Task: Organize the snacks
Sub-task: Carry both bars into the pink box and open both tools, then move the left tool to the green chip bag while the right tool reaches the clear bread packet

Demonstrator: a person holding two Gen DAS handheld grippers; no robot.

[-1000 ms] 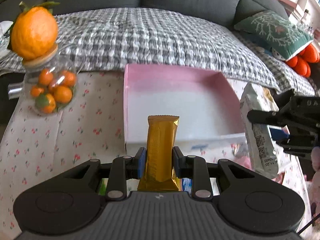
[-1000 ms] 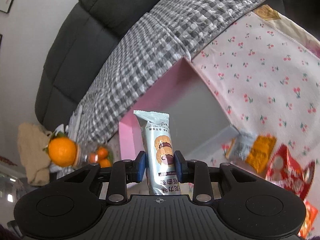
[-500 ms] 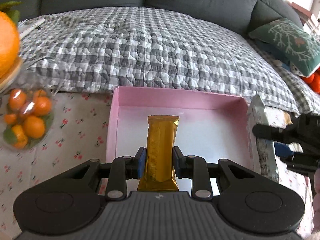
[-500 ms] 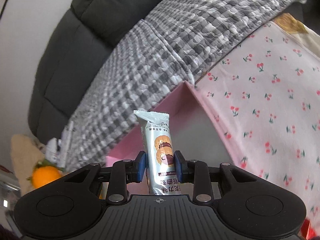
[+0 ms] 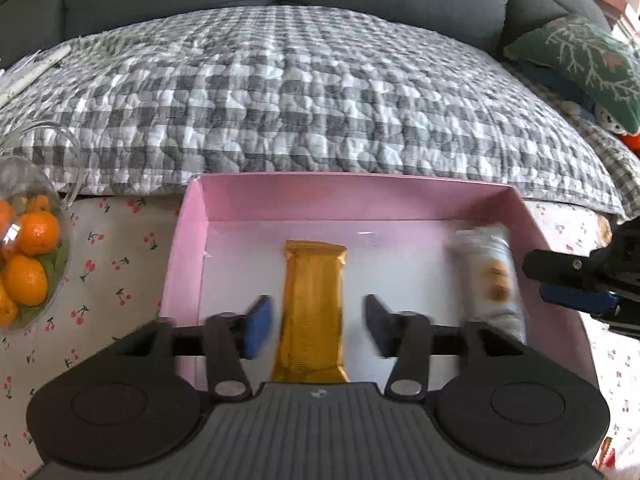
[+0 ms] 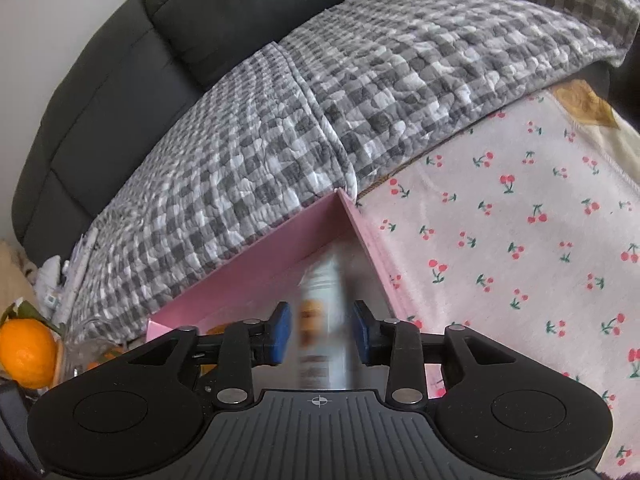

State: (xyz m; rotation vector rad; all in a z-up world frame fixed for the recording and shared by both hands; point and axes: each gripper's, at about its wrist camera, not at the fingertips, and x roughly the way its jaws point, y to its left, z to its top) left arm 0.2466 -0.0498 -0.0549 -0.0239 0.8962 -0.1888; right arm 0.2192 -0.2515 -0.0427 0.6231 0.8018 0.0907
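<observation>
A pink box (image 5: 352, 184) stands on the cherry-print cloth against the sofa. My left gripper (image 5: 316, 328) is open over the box; a gold snack bar (image 5: 314, 308) sits between its parted fingers, free of the pads. My right gripper (image 6: 320, 332) is open over the box's right end (image 6: 280, 256); a silver cookie packet (image 6: 322, 320), blurred, is between its fingers, not touching them. That packet (image 5: 492, 284) and the right gripper (image 5: 576, 284) also show in the left wrist view, at the box's right side.
A glass jar of small oranges (image 5: 28, 268) stands left of the box, topped by a large orange (image 6: 26, 352). A grey checked quilt (image 5: 304, 100) covers the sofa behind. A green cushion (image 5: 580, 60) lies far right. Cherry-print cloth (image 6: 520, 232) spreads right of the box.
Both grippers moved forward over the pink box and opened. The gold bar and the silver packet are released and dropping into the box.
</observation>
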